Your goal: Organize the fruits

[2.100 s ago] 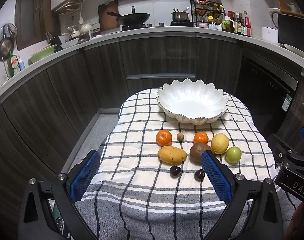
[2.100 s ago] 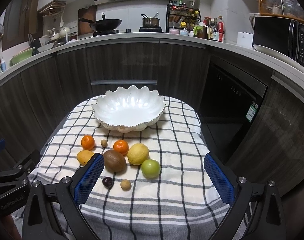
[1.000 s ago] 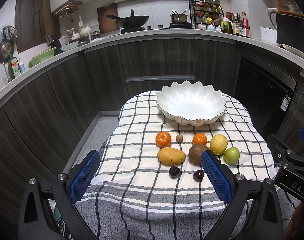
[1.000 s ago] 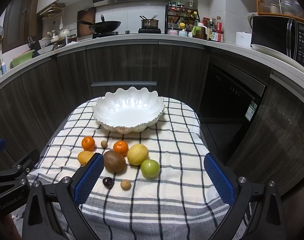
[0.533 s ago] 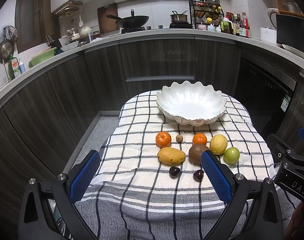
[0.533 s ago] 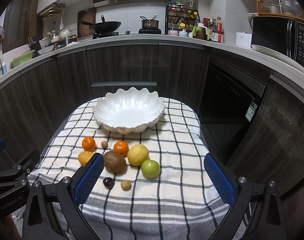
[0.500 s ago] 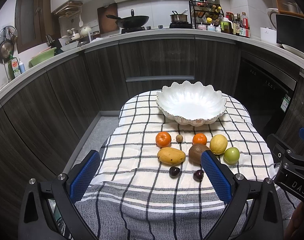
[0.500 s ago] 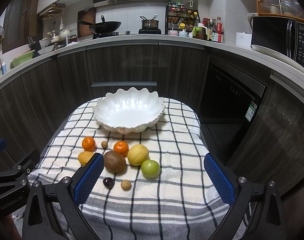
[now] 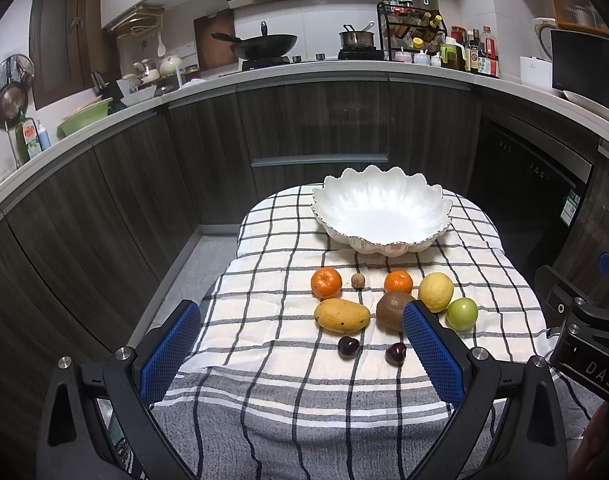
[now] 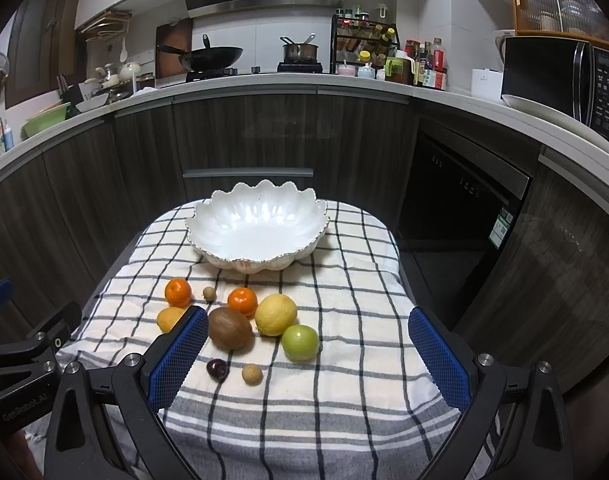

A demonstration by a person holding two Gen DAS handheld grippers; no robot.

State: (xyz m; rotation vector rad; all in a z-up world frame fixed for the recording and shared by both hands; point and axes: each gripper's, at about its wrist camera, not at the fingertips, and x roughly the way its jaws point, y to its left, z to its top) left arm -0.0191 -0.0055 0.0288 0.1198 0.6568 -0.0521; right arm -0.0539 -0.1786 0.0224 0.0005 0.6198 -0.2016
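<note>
A white scalloped bowl (image 9: pixel 380 216) (image 10: pixel 256 232) stands empty at the far end of a checked cloth (image 9: pixel 272 320). In front of it lie two oranges (image 9: pixel 326 282) (image 9: pixel 398 282), a mango (image 9: pixel 341 315), a kiwi (image 10: pixel 229 328), a lemon (image 10: pixel 275 314), a green apple (image 10: pixel 300 342), dark plums (image 9: pixel 348 347) (image 10: pixel 217 369) and small brown fruits (image 9: pixel 358 280) (image 10: pixel 251 373). My left gripper (image 9: pixel 300 348) is open, hovering near the cloth's front, nothing between its fingers. My right gripper (image 10: pixel 308 356) is open too, held above the apple's near side.
Dark cabinets and a curved white counter (image 10: pixel 304 88) ring the small table. A wok (image 9: pixel 264 44), a pot and a spice rack (image 10: pixel 364 52) sit on the counter; a microwave (image 10: pixel 560 76) stands at the right. The cloth's edges drop off at both sides.
Both grippers have drifted very slightly; the fruit and the bowl lie as before. Both stay open.
</note>
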